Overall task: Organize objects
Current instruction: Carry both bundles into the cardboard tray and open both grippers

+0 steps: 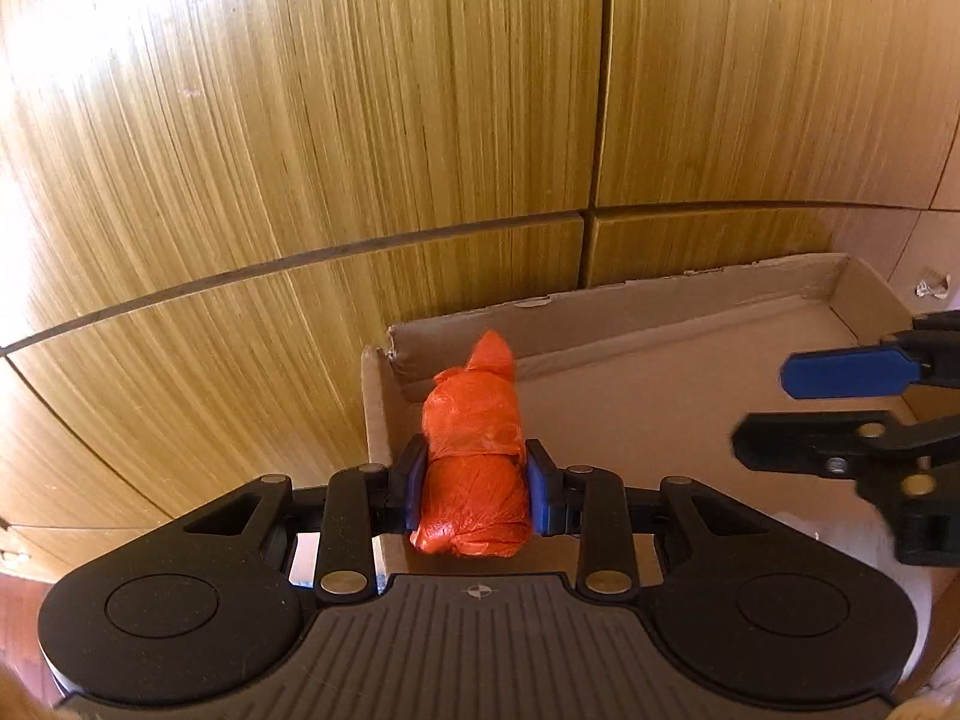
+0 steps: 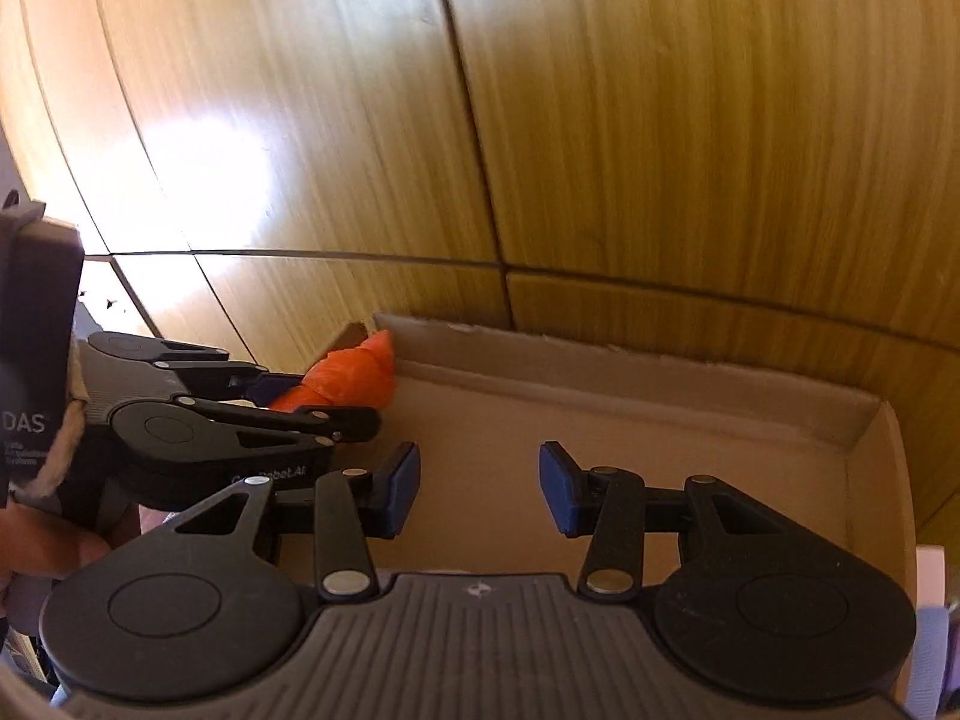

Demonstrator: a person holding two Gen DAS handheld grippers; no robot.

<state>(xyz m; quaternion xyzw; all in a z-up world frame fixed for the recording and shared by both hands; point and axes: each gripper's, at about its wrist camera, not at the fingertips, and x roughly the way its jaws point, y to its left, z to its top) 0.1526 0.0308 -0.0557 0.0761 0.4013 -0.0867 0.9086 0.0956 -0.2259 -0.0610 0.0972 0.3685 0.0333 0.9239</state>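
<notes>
The left gripper [image 1: 474, 489] clenched the orange plastic-wrapped bundle [image 1: 474, 450], its long axis pointing to twelve o'clock over the cardboard box's [image 1: 660, 300] near-left corner, while the right gripper [image 2: 478, 489] hovered released at three o'clock.

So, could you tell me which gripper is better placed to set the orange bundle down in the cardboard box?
Left. The left gripper already clamps the orange bundle over the cardboard box; the right gripper is open, holding nothing.

My left gripper [image 1: 474, 486]: black, blue pads
My right gripper [image 2: 479, 489]: black, blue pads
Wrapped bundle [image 1: 474, 456]: bright orange, crinkled plastic
Cardboard box [image 1: 690, 312]: plain tan-brown
Wood panels [image 1: 300, 120]: golden yellow-brown, fine dark grain streaks
</notes>
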